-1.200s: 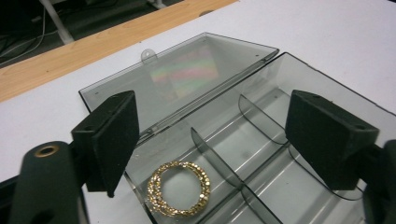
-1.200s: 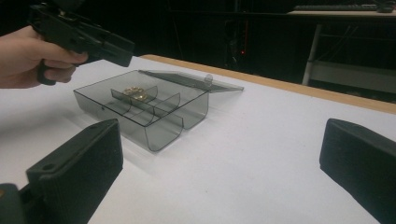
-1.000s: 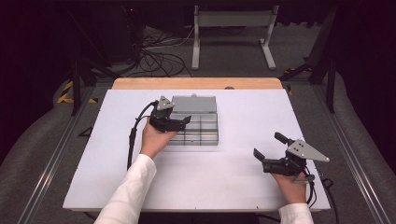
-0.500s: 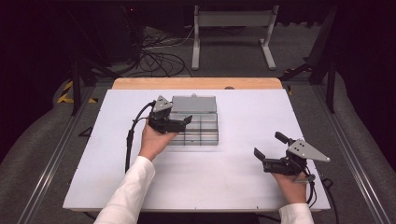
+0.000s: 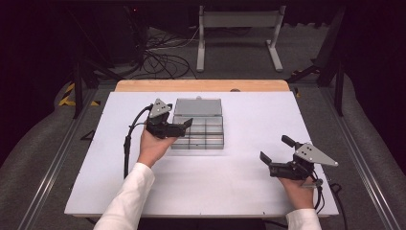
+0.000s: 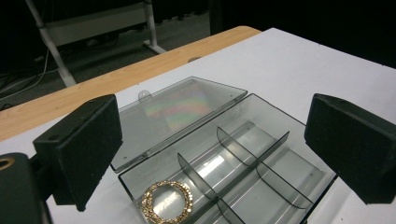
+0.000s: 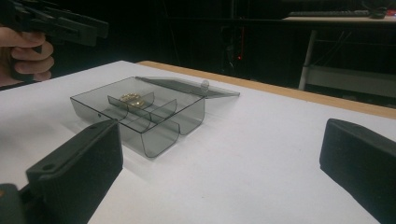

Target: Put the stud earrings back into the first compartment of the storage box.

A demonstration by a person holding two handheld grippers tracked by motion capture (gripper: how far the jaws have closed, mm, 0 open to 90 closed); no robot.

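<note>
I have the left hand-held gripper (image 5: 184,125) over the clear divided box (image 5: 198,129) on the white worktop (image 5: 249,187), and its jaws have just been opening, now wide with nothing between them. The gold bracelet (image 6: 167,201) already lies in 1 end compartment, so the placing looks done. The right hand-held gripper (image 5: 274,153) waits well apart, wide and empty, and I judge that only folding down the open lid (image 6: 180,114) is left.

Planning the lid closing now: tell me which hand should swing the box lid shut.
Left, probably. The left tool hangs open right over the clear box, beside its flat-lying lid. The right tool sits open well off toward the table's near right corner.
</note>
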